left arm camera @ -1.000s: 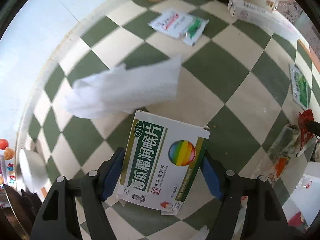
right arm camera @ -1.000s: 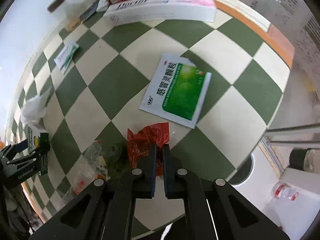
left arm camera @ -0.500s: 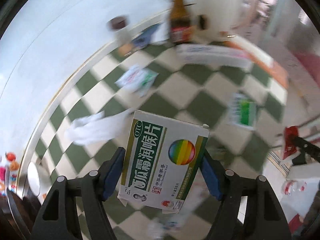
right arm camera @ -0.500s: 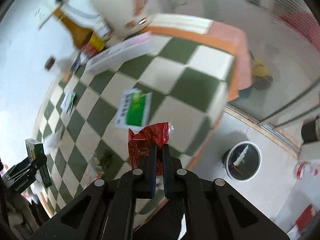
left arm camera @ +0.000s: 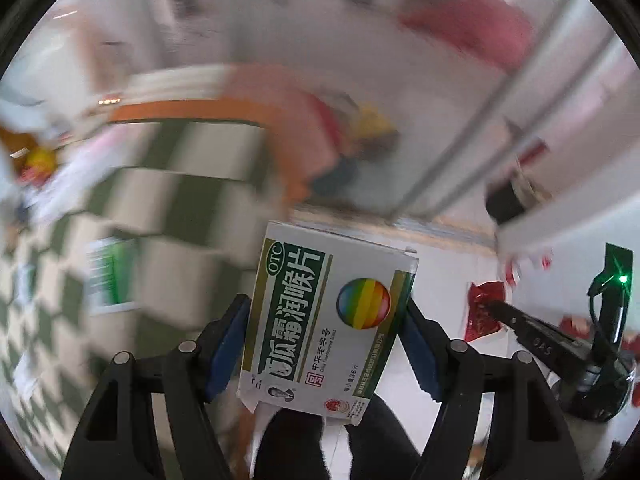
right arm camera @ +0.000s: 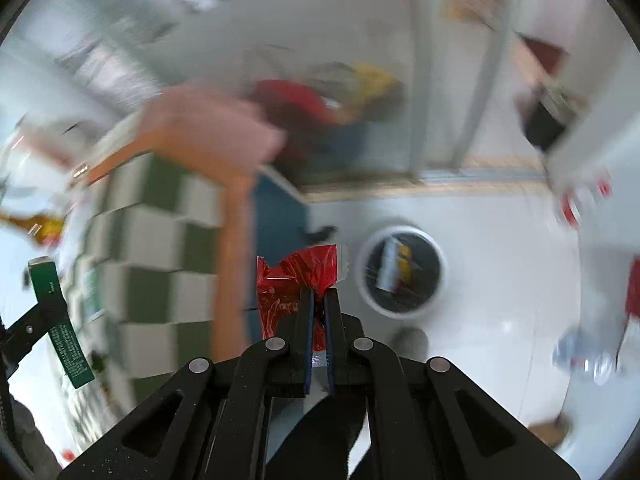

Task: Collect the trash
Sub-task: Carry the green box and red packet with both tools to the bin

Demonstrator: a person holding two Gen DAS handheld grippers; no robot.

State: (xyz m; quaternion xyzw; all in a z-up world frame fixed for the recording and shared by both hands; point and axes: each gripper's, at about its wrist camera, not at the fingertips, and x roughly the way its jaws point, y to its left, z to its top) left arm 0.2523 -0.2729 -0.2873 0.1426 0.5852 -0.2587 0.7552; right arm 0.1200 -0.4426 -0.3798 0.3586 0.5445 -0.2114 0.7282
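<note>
Trash is in both of our claws: a white and green cardboard medicine box with a rainbow circle (left arm camera: 326,320) sits clamped flat between the blue pads of our left gripper (left arm camera: 326,332), and a crinkled red plastic wrapper (right arm camera: 296,280) is pinched in the nearly closed jaws of our right gripper (right arm camera: 318,312). Both pieces hang in the air off the table. From the right wrist view, a round white-rimmed waste bin (right arm camera: 400,276) stands on the pale floor (right arm camera: 500,320) below and just right of the wrapper, with some scraps already inside. The green and white checked tablecloth (right arm camera: 160,240) lies to the left, heavily blurred.

We judge the main risk to be a miss. The wrapper is light and may flutter or cling to the pads, landing on the floor if we let go high or off-centre. The box is held only by its narrow sides, so it could pivot out early. The blur suggests quick motion, which makes aiming harder.

Counting: one box, one wrapper, one bin, two grippers. One green sachet (left arm camera: 108,276) seems to remain on the cloth; anything else there is too smeared to count
</note>
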